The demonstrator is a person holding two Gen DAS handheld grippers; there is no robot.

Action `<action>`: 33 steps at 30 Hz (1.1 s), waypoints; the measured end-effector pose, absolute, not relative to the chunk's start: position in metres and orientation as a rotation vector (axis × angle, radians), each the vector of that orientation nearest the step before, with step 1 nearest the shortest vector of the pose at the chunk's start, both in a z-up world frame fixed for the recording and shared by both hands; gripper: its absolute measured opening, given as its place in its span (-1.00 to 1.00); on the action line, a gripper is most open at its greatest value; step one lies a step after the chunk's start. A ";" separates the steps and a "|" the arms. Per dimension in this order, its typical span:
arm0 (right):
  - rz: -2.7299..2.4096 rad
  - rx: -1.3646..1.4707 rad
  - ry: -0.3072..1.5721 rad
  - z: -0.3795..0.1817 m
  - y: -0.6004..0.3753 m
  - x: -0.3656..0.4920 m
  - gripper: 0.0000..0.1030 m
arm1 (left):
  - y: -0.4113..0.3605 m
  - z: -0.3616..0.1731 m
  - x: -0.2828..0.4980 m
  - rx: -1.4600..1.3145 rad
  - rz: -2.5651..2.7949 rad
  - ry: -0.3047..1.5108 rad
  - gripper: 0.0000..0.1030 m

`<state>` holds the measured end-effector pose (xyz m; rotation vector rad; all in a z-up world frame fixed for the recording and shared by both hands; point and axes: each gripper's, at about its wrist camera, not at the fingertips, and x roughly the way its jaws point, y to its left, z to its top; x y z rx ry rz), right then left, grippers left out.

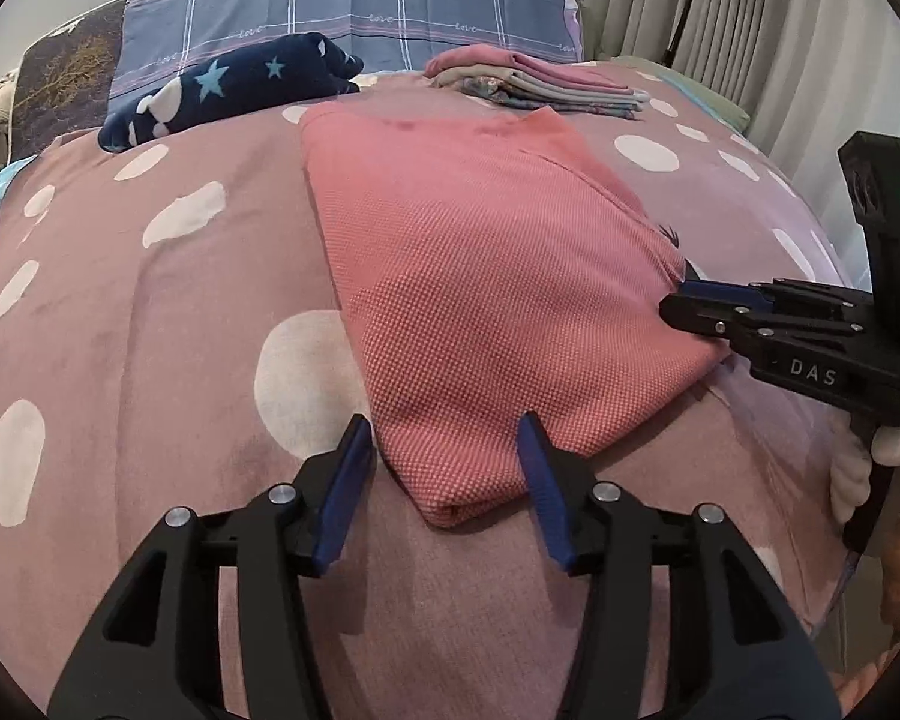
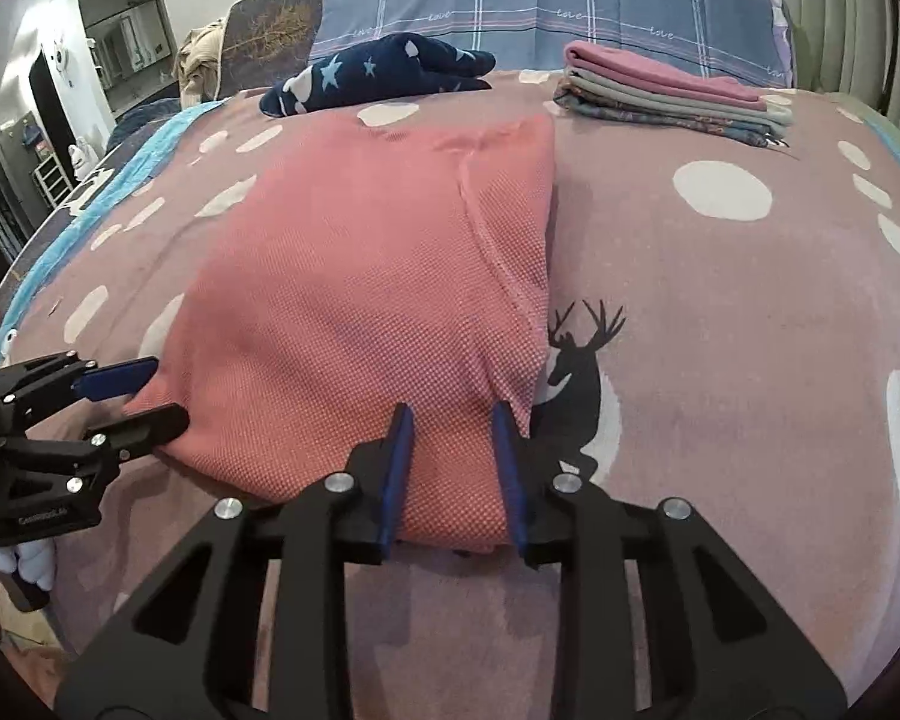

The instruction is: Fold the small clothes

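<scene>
A pink waffle-knit garment (image 1: 480,276) lies folded lengthwise on the bedspread; it also fills the middle of the right wrist view (image 2: 354,300). My left gripper (image 1: 444,438) is open, its jaws astride the garment's near left corner. My right gripper (image 2: 450,420) is open, its jaws astride the near right corner beside a black deer print (image 2: 576,378). Each gripper shows in the other's view: the right one (image 1: 681,297) at the garment's right edge, the left one (image 2: 162,393) at its left edge.
A stack of folded clothes (image 1: 540,81) (image 2: 672,93) sits at the far right of the bed. A navy star-patterned item (image 1: 228,90) (image 2: 378,72) lies far left. Plaid pillows (image 1: 354,6) line the headboard. Curtains (image 1: 720,12) hang at right.
</scene>
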<state>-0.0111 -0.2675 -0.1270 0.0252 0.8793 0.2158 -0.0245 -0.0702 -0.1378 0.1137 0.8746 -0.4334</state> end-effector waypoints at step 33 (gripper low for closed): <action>0.591 0.451 0.999 -0.144 -0.325 0.139 0.12 | -0.060 -0.143 0.133 -0.236 -0.606 0.989 0.00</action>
